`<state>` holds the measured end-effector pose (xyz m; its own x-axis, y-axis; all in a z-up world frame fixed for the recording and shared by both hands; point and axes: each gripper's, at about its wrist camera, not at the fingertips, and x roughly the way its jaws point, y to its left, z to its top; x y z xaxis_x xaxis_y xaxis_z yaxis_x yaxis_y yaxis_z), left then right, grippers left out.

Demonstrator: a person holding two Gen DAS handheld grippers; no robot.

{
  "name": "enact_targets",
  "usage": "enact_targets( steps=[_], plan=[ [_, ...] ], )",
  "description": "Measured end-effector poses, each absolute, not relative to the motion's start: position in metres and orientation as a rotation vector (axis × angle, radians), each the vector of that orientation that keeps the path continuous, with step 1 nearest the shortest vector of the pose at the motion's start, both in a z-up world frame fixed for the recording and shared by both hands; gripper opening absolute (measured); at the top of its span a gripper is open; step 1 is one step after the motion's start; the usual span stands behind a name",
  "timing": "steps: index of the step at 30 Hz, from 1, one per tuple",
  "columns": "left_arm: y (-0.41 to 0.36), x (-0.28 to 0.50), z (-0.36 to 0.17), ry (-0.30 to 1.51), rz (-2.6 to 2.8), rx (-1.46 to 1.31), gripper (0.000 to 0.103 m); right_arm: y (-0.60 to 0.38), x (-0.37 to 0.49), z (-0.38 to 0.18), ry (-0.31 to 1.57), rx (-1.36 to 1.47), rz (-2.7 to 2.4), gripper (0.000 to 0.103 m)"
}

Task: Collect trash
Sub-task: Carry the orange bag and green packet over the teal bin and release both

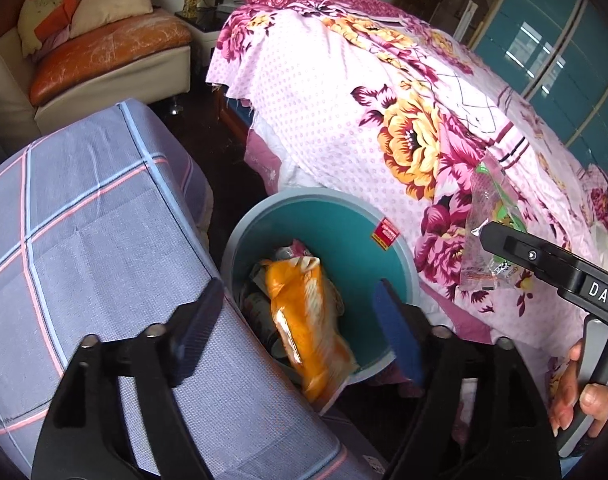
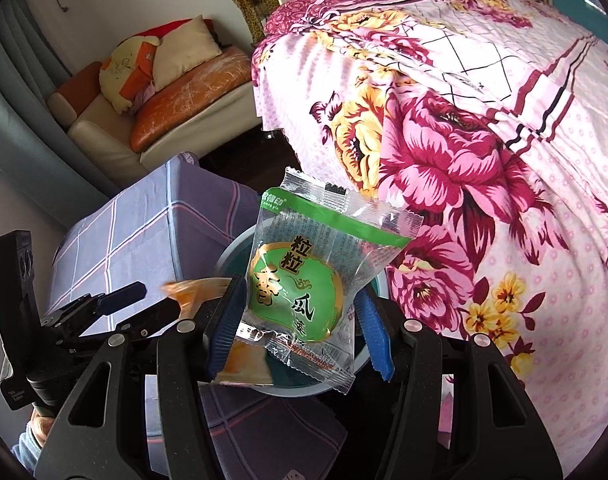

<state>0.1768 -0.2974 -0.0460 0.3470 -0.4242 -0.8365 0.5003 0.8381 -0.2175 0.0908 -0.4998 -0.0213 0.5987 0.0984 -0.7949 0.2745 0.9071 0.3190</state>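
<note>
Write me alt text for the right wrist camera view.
The right tool grips a clear-and-green snack wrapper above a teal trash bin. Left of it, the open left tool has an orange wrapper blurred at its tips. A floral bedspread fills the right side.

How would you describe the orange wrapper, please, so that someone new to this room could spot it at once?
Find the floral bedspread; at its foot, beside the checked grey cloth, stands a teal bin. The orange wrapper hangs blurred over the bin's near rim, between the left gripper and its open fingers. It is the only orange piece; the other wrapper in view is clear and green.
</note>
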Motion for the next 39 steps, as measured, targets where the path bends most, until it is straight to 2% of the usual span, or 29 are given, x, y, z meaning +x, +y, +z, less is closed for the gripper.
enact_targets(
  steps=[6, 22, 24, 26, 28, 39],
  plan=[
    [-0.288, 0.178, -0.046, 1.069, -0.587, 0.068, 0.093, -0.498, 0.092, -0.022, 0.939, 0.432, -0.104, 0.053],
    [-0.254, 0.167, -0.05, 1.093, -0.536, 0.04, 0.095, -0.47, 0.105, -0.026, 0.971, 0.393, -0.054, 0.054],
    [-0.248, 0.166, -0.051, 1.095, -0.524, 0.035, 0.095, -0.466, 0.108, -0.028, 0.978, 0.391, -0.046, 0.056],
    [-0.241, 0.165, -0.051, 1.097, -0.514, 0.028, 0.095, -0.463, 0.111, -0.03, 0.98, 0.39, -0.039, 0.066],
    [-0.233, 0.164, -0.051, 1.098, -0.502, 0.02, 0.095, -0.459, 0.115, -0.032, 0.983, 0.394, -0.033, 0.071],
    [-0.207, 0.157, -0.05, 1.106, -0.474, -0.015, 0.095, -0.444, 0.113, -0.032, 1.013, 0.399, -0.023, 0.079]
  ],
)
